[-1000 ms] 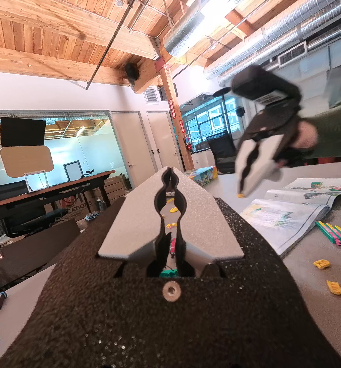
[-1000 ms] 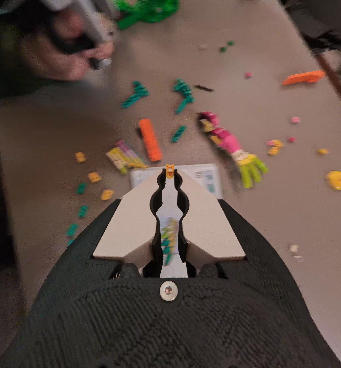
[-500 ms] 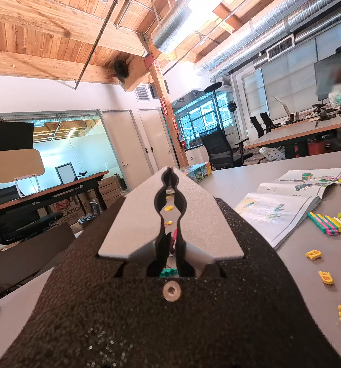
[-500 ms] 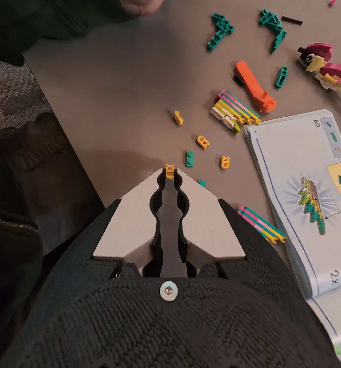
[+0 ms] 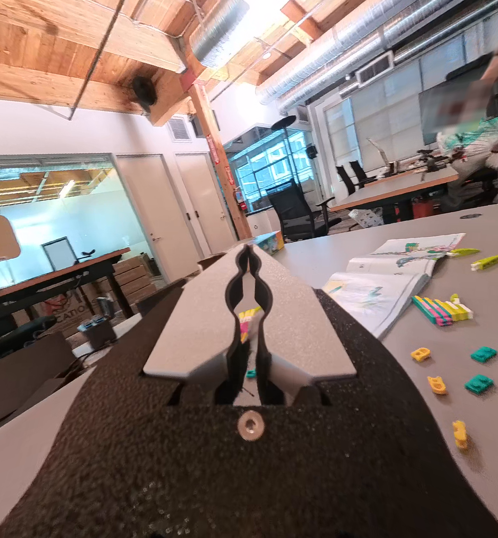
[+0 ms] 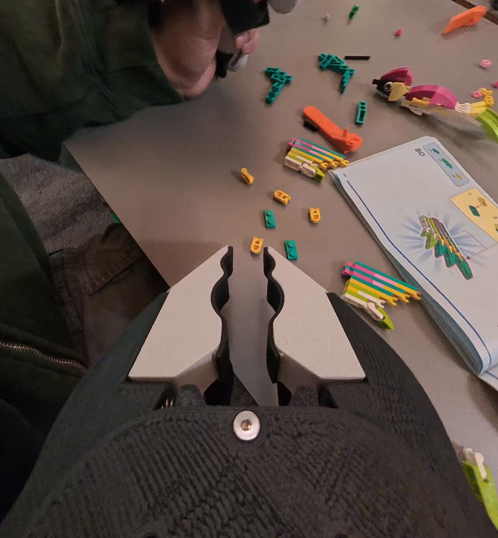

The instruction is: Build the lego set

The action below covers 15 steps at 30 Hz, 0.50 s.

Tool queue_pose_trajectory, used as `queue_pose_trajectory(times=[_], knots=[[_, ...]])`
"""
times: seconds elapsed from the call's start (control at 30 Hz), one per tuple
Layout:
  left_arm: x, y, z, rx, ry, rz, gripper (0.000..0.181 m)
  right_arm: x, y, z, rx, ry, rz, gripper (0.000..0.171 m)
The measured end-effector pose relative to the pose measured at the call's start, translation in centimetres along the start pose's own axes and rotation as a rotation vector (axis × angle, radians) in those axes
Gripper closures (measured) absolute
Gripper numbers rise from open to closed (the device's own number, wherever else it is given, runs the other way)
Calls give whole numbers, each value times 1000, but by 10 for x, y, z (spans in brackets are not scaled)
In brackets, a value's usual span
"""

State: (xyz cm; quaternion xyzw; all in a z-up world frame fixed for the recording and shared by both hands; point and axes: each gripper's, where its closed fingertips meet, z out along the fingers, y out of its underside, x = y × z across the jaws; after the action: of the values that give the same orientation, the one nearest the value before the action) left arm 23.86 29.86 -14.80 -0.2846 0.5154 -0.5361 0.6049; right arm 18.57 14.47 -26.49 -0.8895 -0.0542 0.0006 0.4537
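My right gripper (image 6: 247, 251) is open and empty, low over the grey table (image 6: 169, 163) near its front edge. A small yellow clip piece (image 6: 256, 244) lies on the table just past its fingertips. Teal plates (image 6: 290, 249) and more yellow clips (image 6: 282, 197) lie close ahead. Two striped wing assemblies (image 6: 378, 286) (image 6: 314, 157) lie beside the open instruction booklet (image 6: 431, 233). My left gripper (image 5: 248, 250) is shut and empty, pointing level across the table. The booklet (image 5: 387, 279) and a striped wing (image 5: 440, 308) lie to its right.
A pink bird model (image 6: 434, 97), an orange piece (image 6: 332, 129) and teal assemblies (image 6: 276, 83) lie farther out. A person's hand and green sleeve (image 6: 183, 67) are at the top left. The table edge (image 6: 119, 209) runs along the left. A lego box (image 5: 271, 243) stands far ahead. Left tips to right tips: about 20 cm. The orange piece (image 6: 332, 129) is about 15 cm from both grippers' fingertips.
My right gripper pulled back to the near table edge, opened and let go of the small yellow clip, which now lies on the table. The left gripper stayed shut and shifted slightly.
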Motion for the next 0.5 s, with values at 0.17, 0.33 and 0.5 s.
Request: queue_pose_trajectory(times=[0.17,0.33,0.5], knots=[[35,-8,0,34,153,26,181,4,7,6,-5,52,42,151],[45,-18,-4,75,201,6,181,7,10,13,-12,66,102,151],[56,-27,-8,86,265,-116,181,6,12,23,-52,58,126,152]])
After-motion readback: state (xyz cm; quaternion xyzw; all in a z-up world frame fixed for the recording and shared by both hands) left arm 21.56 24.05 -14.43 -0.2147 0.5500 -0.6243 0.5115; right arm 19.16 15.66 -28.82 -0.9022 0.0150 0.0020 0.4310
